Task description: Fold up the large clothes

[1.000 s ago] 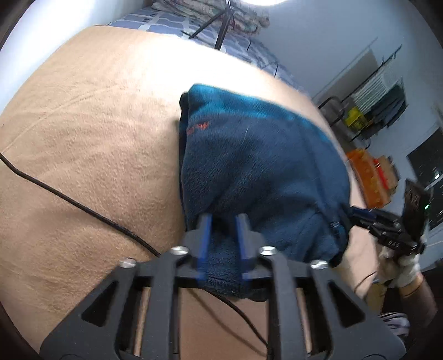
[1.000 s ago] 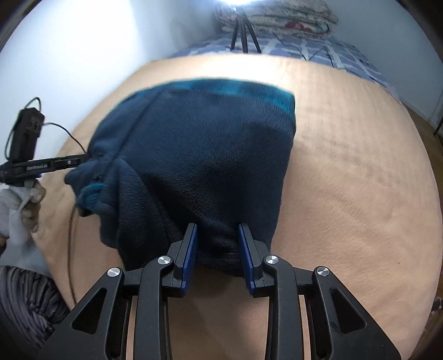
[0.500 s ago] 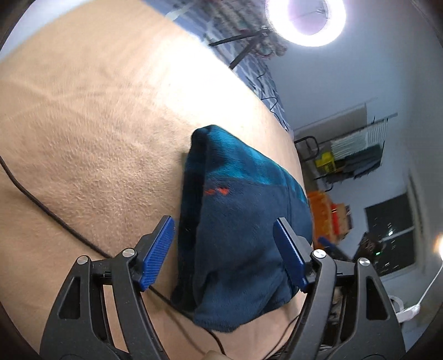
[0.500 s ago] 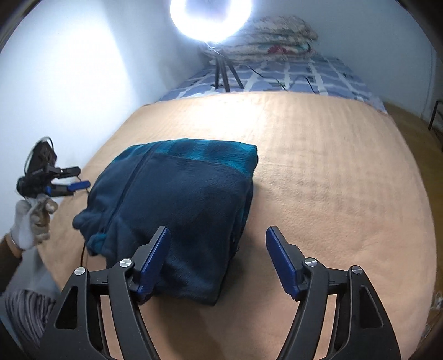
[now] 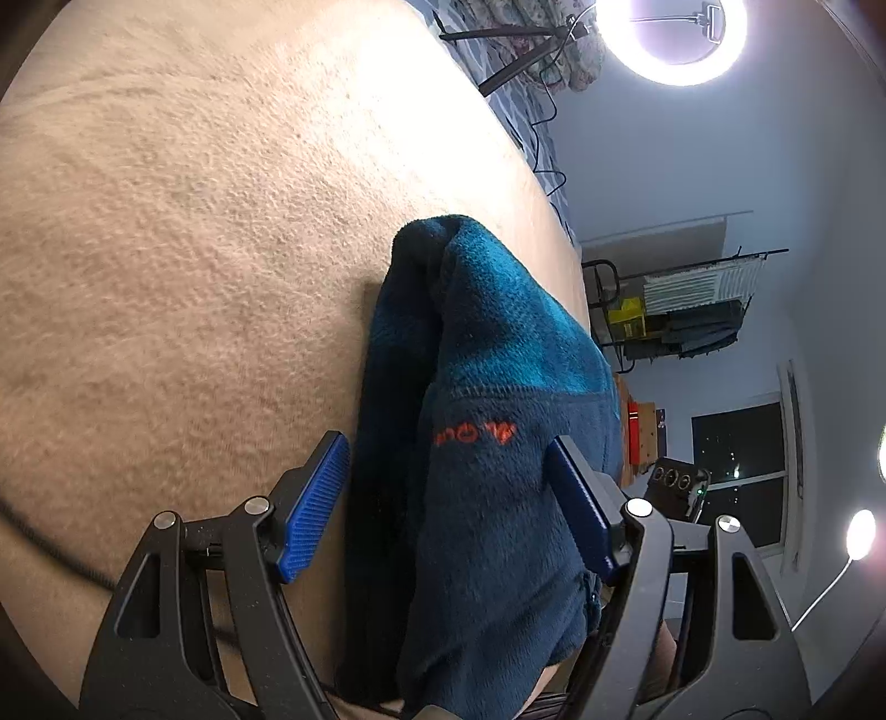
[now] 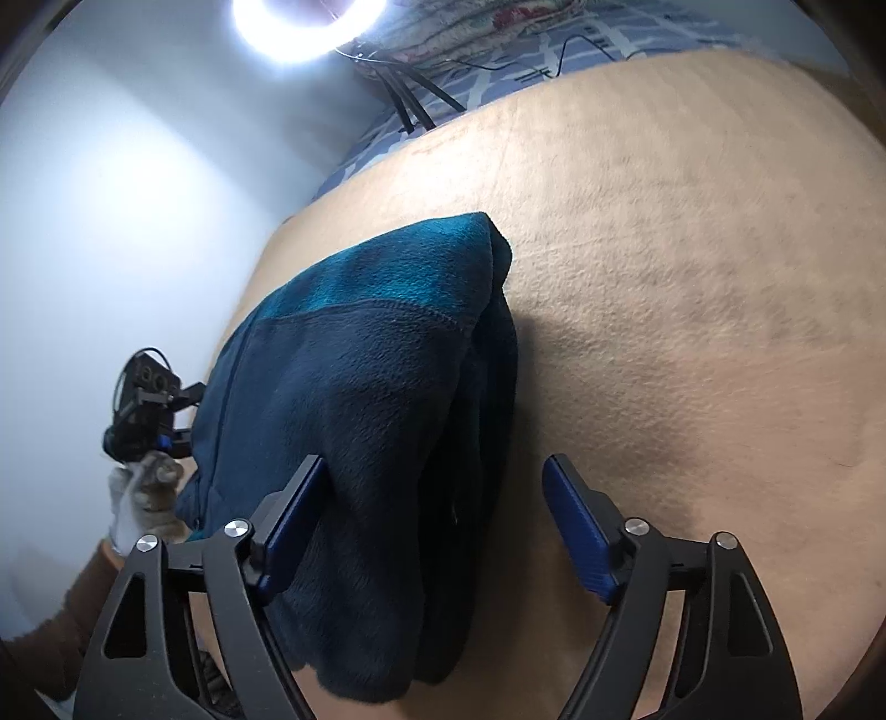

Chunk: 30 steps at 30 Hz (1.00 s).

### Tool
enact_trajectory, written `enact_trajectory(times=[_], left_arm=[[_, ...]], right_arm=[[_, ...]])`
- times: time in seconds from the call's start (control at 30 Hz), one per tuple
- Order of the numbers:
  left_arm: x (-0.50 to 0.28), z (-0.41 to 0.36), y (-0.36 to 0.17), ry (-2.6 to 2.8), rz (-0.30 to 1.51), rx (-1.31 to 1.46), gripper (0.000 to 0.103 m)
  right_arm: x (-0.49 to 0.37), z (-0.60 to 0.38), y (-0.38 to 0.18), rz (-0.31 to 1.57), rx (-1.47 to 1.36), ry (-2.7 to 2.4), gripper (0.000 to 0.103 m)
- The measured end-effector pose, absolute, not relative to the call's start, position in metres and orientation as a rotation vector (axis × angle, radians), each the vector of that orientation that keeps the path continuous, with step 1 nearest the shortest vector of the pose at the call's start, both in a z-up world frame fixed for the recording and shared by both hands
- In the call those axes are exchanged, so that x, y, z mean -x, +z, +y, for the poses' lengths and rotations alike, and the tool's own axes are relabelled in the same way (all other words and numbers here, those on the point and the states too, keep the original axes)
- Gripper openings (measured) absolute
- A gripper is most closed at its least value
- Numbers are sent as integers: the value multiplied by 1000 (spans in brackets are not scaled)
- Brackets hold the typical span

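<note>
A dark blue fleece jacket [image 5: 487, 443] with a teal band and an orange logo lies folded in a thick stack on the tan bed cover [image 5: 194, 249]. My left gripper [image 5: 451, 509] is open, low at the stack's left edge, its blue pads either side of the folded layers. In the right wrist view the jacket [image 6: 365, 410] shows from its other edge. My right gripper [image 6: 437, 526] is open, its pads astride the stack's right edge. The left gripper also shows beyond the jacket in the right wrist view [image 6: 149, 410].
A black cable [image 5: 50, 554] runs over the cover at the lower left. A ring light [image 5: 670, 39] on a tripod and a pile of bedding [image 6: 498, 27] stand at the far end. A clothes rack [image 5: 692, 310] stands off the bed.
Both grippers let go of the jacket's near edge and opened wide. They then moved down and in close to the two side edges of the folded stack.
</note>
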<state>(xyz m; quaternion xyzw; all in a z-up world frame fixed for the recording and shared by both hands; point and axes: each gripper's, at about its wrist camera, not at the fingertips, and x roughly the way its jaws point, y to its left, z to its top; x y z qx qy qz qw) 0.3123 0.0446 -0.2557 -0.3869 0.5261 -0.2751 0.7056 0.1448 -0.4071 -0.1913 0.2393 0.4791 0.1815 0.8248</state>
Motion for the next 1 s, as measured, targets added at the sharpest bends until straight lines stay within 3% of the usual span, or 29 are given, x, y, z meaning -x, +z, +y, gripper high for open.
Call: enact_trajectory(times=[0.3,0.53,0.8,1.0], left_arm=[[-320,28,-262,-649,1158,848,76],[-322,13,-261,-620,1164,779,58],[-317,1,-245,-561,1139,670,43],[-308,-7,-226,-516,1110,578,37]], right_arm=[[-152,-411,-213,1031,-633,484,80],[-162,-398,-214,1025,-663,535,79],[-161,-383,-204,1035,-616,502,45],[-157,-367,-180,1030,-500,445,35]])
